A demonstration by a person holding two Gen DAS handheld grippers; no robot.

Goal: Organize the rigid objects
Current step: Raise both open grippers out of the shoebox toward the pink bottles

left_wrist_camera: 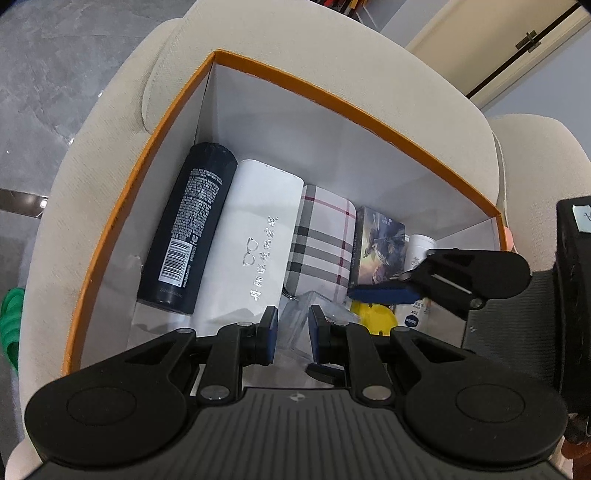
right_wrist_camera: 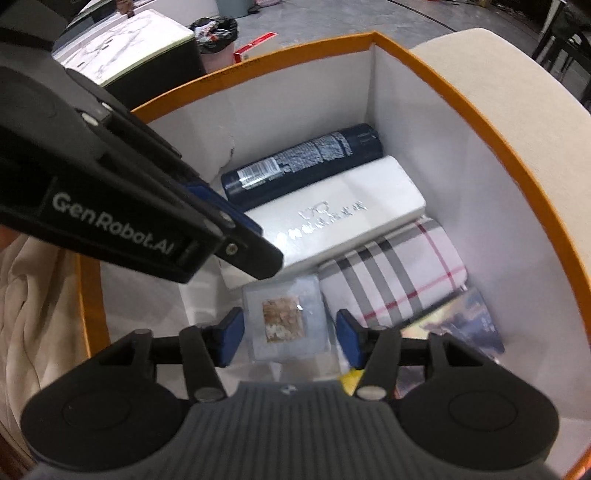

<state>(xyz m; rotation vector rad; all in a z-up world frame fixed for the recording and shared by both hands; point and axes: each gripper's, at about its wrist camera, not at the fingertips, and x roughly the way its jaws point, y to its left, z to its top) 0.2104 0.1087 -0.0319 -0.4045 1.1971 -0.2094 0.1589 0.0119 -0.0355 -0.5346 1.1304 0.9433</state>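
Note:
An orange-rimmed white box sits on a cream chair. Inside lie a dark blue bottle, a white glasses case, a plaid case, a picture box and a clear square case. My left gripper is open just above the clear case. My right gripper is open, with its fingers on either side of the clear case. The right gripper shows in the left view.
A white tube and a yellow round item lie at the box's right end. The cream chair back rises behind the box. A marble-topped table and a bin bag stand beyond.

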